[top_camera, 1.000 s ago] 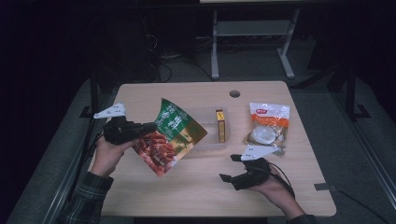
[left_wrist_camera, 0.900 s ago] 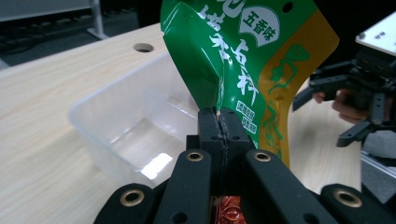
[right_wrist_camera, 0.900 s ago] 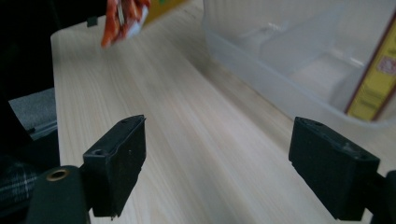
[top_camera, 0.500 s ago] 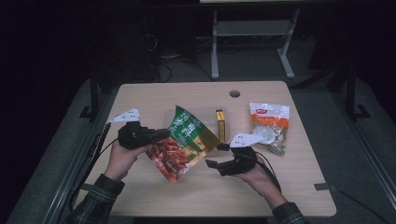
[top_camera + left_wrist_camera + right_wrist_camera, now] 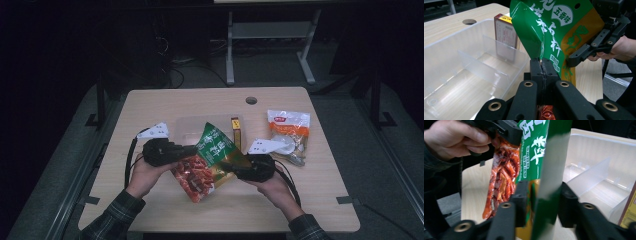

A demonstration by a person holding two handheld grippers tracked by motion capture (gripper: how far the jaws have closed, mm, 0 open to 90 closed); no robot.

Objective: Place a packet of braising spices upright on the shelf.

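glossy crinkled foil snack bag (image 5: 210, 160)

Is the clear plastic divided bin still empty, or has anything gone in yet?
Empty: the left gripper view shows bare compartments in the clear plastic divided bin. The green and red snack bag is above the table, between both grippers.
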